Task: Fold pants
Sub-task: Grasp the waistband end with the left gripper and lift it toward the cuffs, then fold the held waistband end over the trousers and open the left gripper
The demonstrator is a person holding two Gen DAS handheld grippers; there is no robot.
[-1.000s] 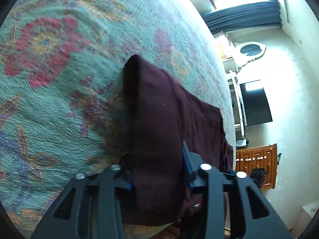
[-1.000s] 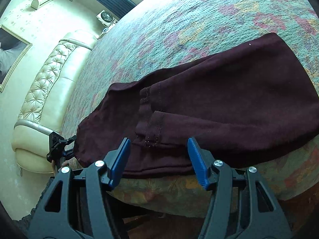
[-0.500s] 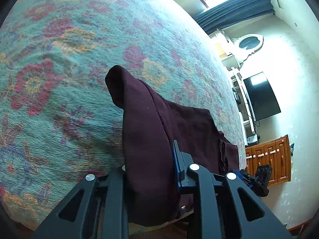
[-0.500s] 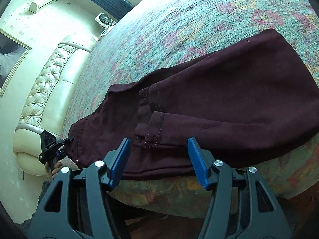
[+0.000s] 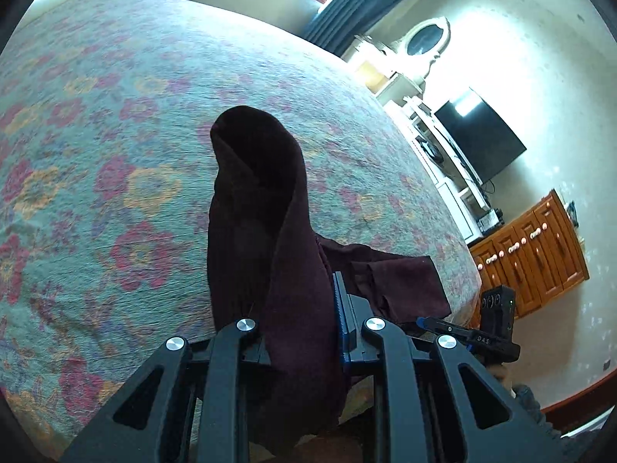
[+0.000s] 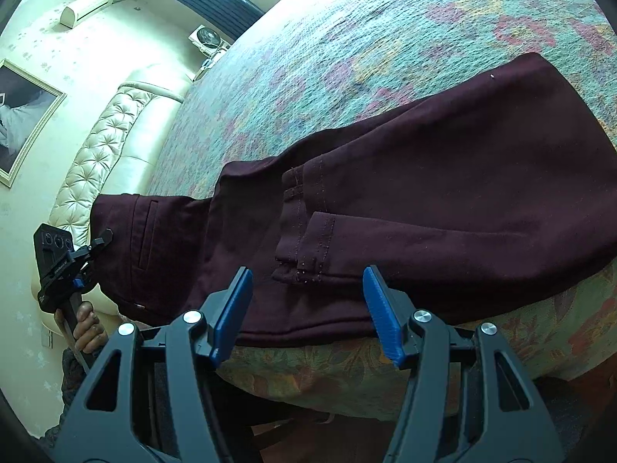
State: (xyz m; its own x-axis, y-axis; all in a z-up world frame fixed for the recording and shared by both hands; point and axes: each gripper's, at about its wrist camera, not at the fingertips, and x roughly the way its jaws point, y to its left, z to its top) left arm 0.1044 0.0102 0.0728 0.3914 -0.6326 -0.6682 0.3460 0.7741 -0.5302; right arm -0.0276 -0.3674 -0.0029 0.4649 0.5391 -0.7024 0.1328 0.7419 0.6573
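Dark maroon pants [image 6: 424, 200] lie folded lengthwise along the near edge of a bed with a floral cover [image 6: 385, 38]. My left gripper [image 5: 297, 328] is shut on the waist end of the pants [image 5: 262, 200] and holds it lifted off the bed, so the cloth stands up in a loop before the camera. It also shows in the right wrist view [image 6: 90, 254], at the far left with the waist [image 6: 154, 239] in it. My right gripper [image 6: 308, 305] is open and empty, just off the bed's edge by the leg hems [image 6: 304, 247].
A tufted cream headboard [image 6: 96, 162] stands past the waist end. A television [image 5: 482, 142], white shelves [image 5: 435, 146] and a wooden cabinet [image 5: 536, 250] stand beyond the foot of the bed. The right gripper shows in the left wrist view [image 5: 462, 335].
My left gripper has raised the waist end of the pants up off the bed and tilted upward. My right gripper has stayed open in about the same place.
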